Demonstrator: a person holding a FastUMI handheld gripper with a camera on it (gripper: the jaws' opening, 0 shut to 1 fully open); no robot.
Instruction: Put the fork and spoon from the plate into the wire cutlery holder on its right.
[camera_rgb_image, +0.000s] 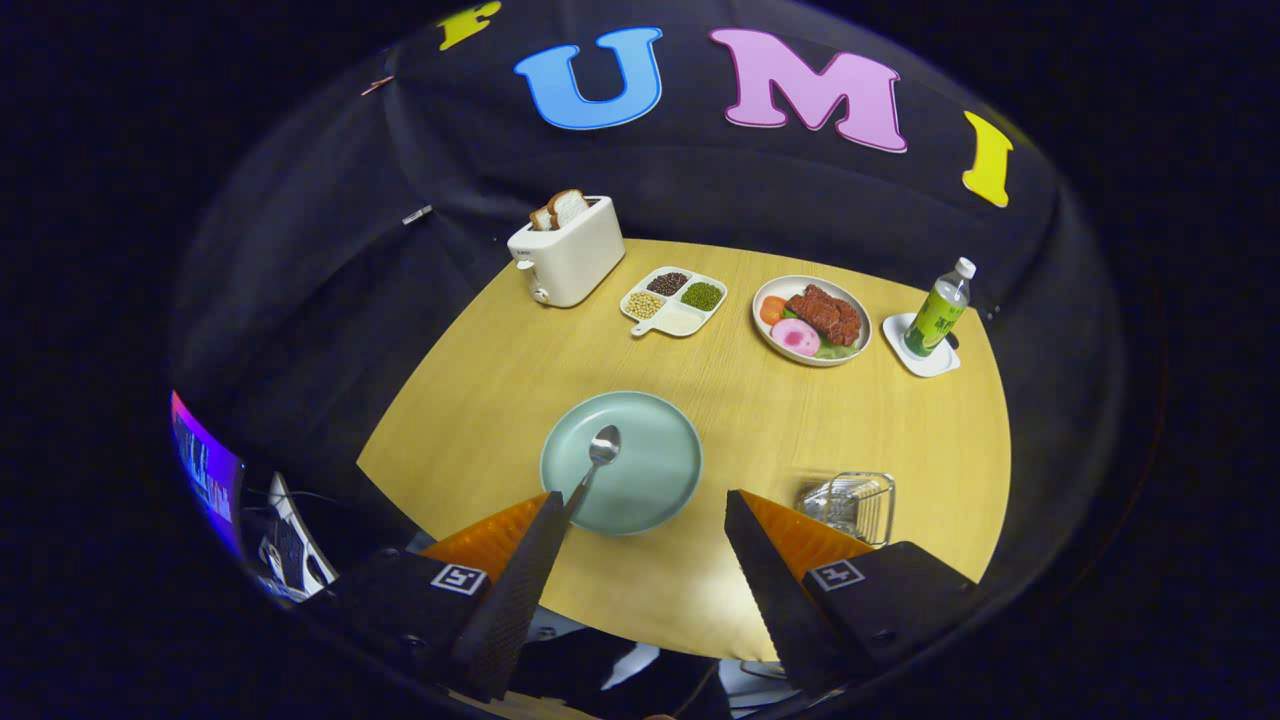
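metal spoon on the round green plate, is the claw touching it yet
Cannot tell: in the gripper view the metal spoon handle runs behind one finger of the open claw, hiding any gap.

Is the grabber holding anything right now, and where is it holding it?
Nothing is held. The gripper is open, its fingers wide apart above the table. The spoon lies on the green plate, just ahead of them.

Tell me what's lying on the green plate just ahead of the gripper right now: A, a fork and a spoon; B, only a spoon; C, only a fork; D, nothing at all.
B: a single spoon lies on the green plate, with no fork seen on it, while the gripper hangs open above the table's near edge.
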